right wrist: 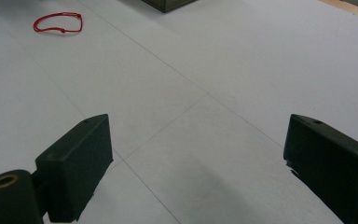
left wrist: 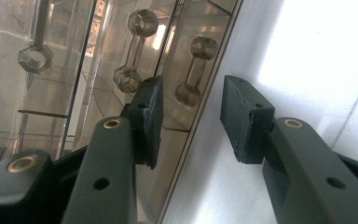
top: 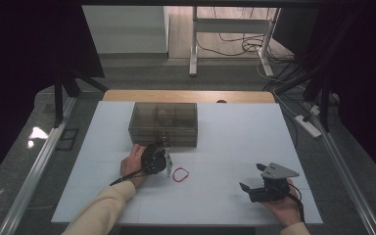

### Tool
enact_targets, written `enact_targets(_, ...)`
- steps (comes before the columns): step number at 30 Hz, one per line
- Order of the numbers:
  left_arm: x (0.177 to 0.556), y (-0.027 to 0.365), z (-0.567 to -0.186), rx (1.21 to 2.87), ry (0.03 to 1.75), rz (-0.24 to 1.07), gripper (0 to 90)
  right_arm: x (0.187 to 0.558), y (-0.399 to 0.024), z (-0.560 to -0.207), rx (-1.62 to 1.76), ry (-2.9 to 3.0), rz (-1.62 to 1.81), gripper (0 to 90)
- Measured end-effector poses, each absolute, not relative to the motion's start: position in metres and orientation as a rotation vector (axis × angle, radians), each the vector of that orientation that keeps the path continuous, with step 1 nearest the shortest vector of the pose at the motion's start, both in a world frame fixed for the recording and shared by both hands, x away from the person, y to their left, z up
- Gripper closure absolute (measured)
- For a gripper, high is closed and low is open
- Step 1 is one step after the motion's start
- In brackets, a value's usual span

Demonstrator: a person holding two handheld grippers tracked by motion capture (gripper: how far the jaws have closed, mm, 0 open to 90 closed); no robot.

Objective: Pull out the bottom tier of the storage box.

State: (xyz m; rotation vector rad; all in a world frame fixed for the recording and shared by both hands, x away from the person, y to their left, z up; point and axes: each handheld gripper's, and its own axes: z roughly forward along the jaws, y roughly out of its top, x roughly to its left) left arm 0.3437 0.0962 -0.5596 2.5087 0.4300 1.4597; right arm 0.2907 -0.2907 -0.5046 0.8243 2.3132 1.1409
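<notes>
Presently, item one: a smoked translucent drawer box [top: 163, 123] is sitting at about eleven o'clock from the table's [top: 235, 142] middle, rigid plastic, likely light and slick-walled, so it is apt to slide if tugged one-handed; its small dumbbell-shaped handle [left wrist: 195, 71] is standing out from the front face, and that knob is looking like the one sensible hold, being narrow and stiff. Item two: the left gripper [top: 167, 157] is hovering at the box front, at six o'clock of it; its jaws are standing part-open around the handle region, pads [left wrist: 151, 119] not yet pressing on anything, so nothing is being held. Item three: the right gripper [top: 252, 177] is resting at four o'clock on the table, jaws spread wide and empty. Item four: a red string loop [top: 180, 175] is lying loose between the two grippers, near the left one; soft, featherweight.
</notes>
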Motion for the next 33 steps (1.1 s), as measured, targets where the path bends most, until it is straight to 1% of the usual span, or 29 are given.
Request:
enact_targets(8, 0.345, 0.0953, -0.5605, 2.508, 0.424, 1.474, 59.8, 0.2907, -0.2907, -0.5048, 0.825, 2.311, 1.143, 7.5)
enact_targets(33, 0.3451, 0.0912, -0.5623, 2.479, 0.391, 1.528, 69.3, 0.2911, -0.2914, -0.5046, 0.826, 2.313, 1.138, 7.5)
